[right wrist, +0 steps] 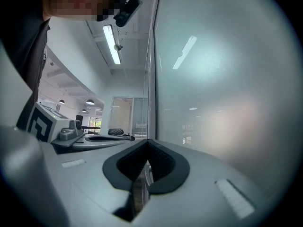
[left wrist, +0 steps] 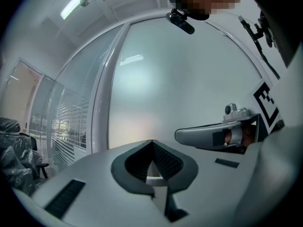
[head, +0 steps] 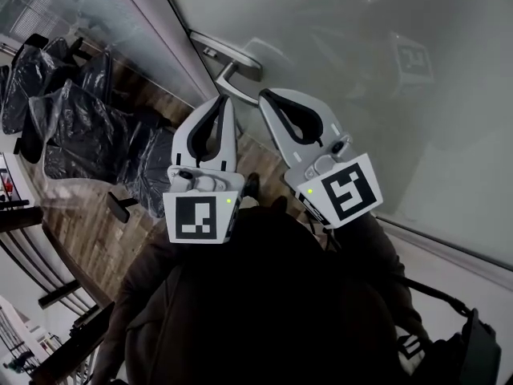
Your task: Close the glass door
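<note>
The frosted glass door (head: 361,70) fills the upper right of the head view, and its metal lever handle (head: 234,58) sits at its left edge. Both grippers are raised toward it. My left gripper (head: 226,101) points just below the handle with its jaw tips together and nothing held. Beside it, my right gripper (head: 264,95) is also shut and empty, its tip just under the lever. In the left gripper view my left gripper (left wrist: 151,141) faces the glass (left wrist: 180,79), with the right gripper (left wrist: 213,136) beside it. My right gripper (right wrist: 147,140) looks along the pane (right wrist: 227,79).
Several chairs wrapped in black plastic (head: 72,111) stand on the wooden floor (head: 88,231) to the left, beyond the pale door frame (head: 160,46). A dark bag (head: 469,351) hangs at the lower right. A glass partition with blinds (left wrist: 61,126) runs left of the door.
</note>
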Tool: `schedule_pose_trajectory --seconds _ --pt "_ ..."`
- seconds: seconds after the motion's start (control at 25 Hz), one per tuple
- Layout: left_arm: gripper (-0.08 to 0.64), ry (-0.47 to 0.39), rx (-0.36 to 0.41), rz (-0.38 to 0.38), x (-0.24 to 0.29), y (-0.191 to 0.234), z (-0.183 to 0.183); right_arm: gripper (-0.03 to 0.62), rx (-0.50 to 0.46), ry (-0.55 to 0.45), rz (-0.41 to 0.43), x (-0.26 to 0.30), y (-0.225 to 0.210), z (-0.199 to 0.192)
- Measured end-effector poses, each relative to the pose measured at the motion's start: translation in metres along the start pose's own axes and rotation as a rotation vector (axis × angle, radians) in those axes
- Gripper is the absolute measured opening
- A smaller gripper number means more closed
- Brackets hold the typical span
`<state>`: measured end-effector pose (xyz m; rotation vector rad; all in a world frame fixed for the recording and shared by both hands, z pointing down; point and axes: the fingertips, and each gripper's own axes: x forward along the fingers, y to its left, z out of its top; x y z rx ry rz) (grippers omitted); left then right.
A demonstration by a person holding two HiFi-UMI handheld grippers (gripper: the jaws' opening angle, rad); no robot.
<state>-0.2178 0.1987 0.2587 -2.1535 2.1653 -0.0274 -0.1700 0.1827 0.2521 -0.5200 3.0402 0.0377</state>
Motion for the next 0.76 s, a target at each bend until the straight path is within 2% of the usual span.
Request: schedule_pose_trajectory --seconds 0.2,0.32,0.76 --pt "-0.003 0.029 0.016 -0.017 -0.0023 -0.0051 -0.0066 0.000 0.007 -0.001 0.003 -0.0025 0.0013 -0.0022" --pt "-0.003 0.017 0.012 0.000 -0.0030 -0.0026 -0.0010 0.000 0.006 -0.007 0.007 -0.0021 0.0032 0.0000" --pt "-0.003 0.019 0.021 -0.012 -0.0054 -0.0043 -0.0032 0.000 0.009 -0.012 0.009 -0.0015 0.0053 0.0009"
